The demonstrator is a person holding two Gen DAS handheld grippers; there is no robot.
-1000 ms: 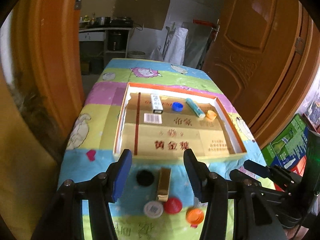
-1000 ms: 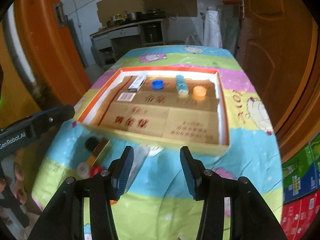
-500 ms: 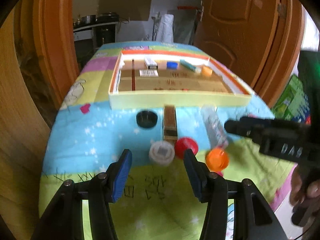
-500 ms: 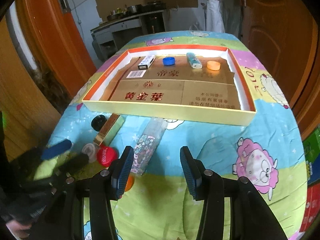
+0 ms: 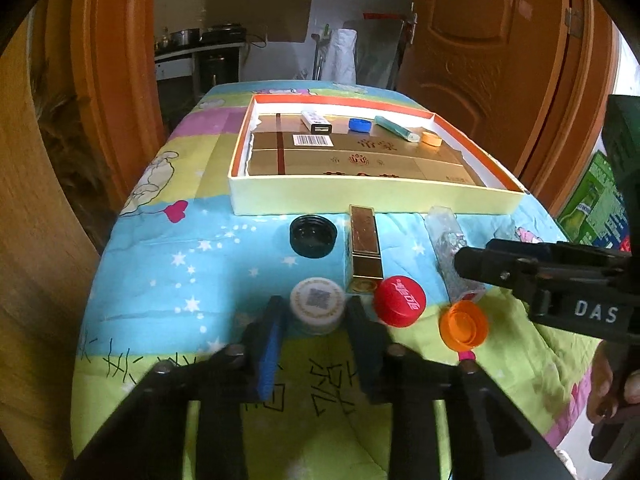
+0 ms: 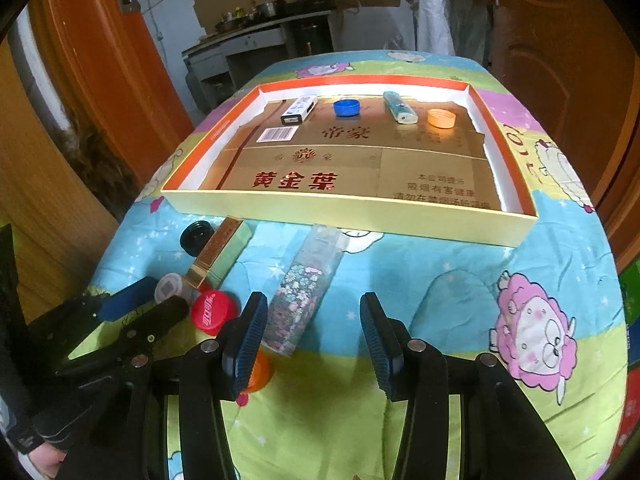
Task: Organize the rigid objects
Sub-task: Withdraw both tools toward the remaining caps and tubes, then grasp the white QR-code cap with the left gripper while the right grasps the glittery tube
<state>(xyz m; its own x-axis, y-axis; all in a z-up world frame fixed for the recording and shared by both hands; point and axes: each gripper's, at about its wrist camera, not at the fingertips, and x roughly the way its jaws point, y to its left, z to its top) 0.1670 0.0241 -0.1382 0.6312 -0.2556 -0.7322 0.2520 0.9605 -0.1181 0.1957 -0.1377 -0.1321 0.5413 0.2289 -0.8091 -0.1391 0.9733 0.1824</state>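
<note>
A shallow cardboard tray point(image 5: 376, 200) point(image 6: 348, 210) holds a white stick, a blue cap, a teal lighter and an orange cap along its far side. In front of it lie a black cap point(image 5: 313, 236), a gold box point(image 5: 363, 248), a white cap point(image 5: 317, 305) point(image 6: 170, 286), a red cap point(image 5: 400, 301) point(image 6: 214, 312), an orange cap point(image 5: 464, 325) and a clear patterned tube point(image 6: 306, 284). My left gripper point(image 5: 316, 314) point(image 6: 150, 306) has its fingers on either side of the white cap. My right gripper point(image 6: 312, 320) is open and empty over the tube's near end.
The table carries a colourful cartoon cloth point(image 6: 460, 292). Orange wooden doors point(image 5: 500, 60) stand to both sides. A kitchen counter point(image 5: 196, 56) lies beyond the far end. Green boxes point(image 5: 596, 204) sit on the floor at right.
My left gripper has come down and forward, its fingers narrowing around the white cap. My right gripper has dropped closer to the tube and stays open.
</note>
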